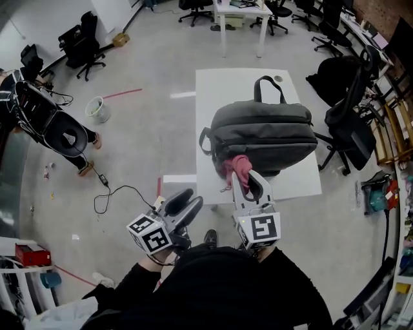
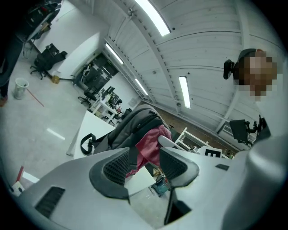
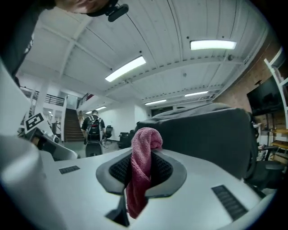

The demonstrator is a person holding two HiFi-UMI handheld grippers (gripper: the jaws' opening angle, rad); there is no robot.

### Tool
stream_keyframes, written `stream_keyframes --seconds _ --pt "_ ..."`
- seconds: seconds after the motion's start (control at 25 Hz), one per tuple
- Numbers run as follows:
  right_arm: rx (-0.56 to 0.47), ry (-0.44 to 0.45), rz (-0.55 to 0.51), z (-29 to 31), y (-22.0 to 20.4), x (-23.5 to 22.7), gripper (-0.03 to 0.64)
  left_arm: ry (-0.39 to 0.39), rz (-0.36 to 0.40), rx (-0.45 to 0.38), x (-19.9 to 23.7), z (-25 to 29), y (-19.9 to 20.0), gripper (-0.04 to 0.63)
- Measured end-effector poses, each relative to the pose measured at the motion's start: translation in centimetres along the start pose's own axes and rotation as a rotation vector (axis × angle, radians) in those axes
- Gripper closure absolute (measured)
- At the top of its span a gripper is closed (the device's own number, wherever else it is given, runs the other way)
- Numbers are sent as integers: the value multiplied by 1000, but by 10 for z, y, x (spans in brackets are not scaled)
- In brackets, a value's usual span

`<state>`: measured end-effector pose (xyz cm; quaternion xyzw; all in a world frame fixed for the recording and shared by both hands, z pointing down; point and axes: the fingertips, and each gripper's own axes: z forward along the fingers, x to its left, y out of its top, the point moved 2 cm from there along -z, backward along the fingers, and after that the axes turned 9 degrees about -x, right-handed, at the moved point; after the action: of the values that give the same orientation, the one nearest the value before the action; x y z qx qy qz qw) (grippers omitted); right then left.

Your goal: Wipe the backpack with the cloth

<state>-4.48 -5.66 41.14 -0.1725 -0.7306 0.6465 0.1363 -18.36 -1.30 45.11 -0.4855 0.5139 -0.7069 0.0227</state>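
Note:
A dark grey backpack lies on its side on the white table, handle pointing away from me. My right gripper is at the table's near edge, shut on a pink cloth that rests against the backpack's near side. In the right gripper view the cloth hangs bunched between the pads, with the backpack close ahead. My left gripper hovers left of the table's front corner, open and empty. Its own view shows the backpack and cloth beyond the left gripper.
A black office chair stands by the table's right side. A white bucket, a floor cable and a seated person are to the left. More chairs and a second table are at the back.

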Motion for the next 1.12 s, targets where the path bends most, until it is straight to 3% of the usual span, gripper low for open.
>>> stream_keyframes --seconds 0.16,0.28,0.44,0.72,0.84,0.96,1.12 --pt "35 139 45 22 -9 46 548 86 -29 -29 16 -27 3 374" --pt "39 159 79 22 -9 43 548 110 -40 -21 16 -29 -3 374" --pt "66 34 94 -4 -13 -21 549 77 -49 16 5 -3 -15 376" --pt "47 -385 70 -99 8 -185 549 -46 -53 65 -33 53 -36 377" --pt "22 -507 38 -127 21 -227 549 -63 -60 80 -41 60 -40 379" --pt "30 -496 23 -119 19 -223 549 -54 -72 83 -39 56 -38 380" --pt "59 -361 43 -83 -2 -164 549 -30 -69 67 -27 38 -31 381"
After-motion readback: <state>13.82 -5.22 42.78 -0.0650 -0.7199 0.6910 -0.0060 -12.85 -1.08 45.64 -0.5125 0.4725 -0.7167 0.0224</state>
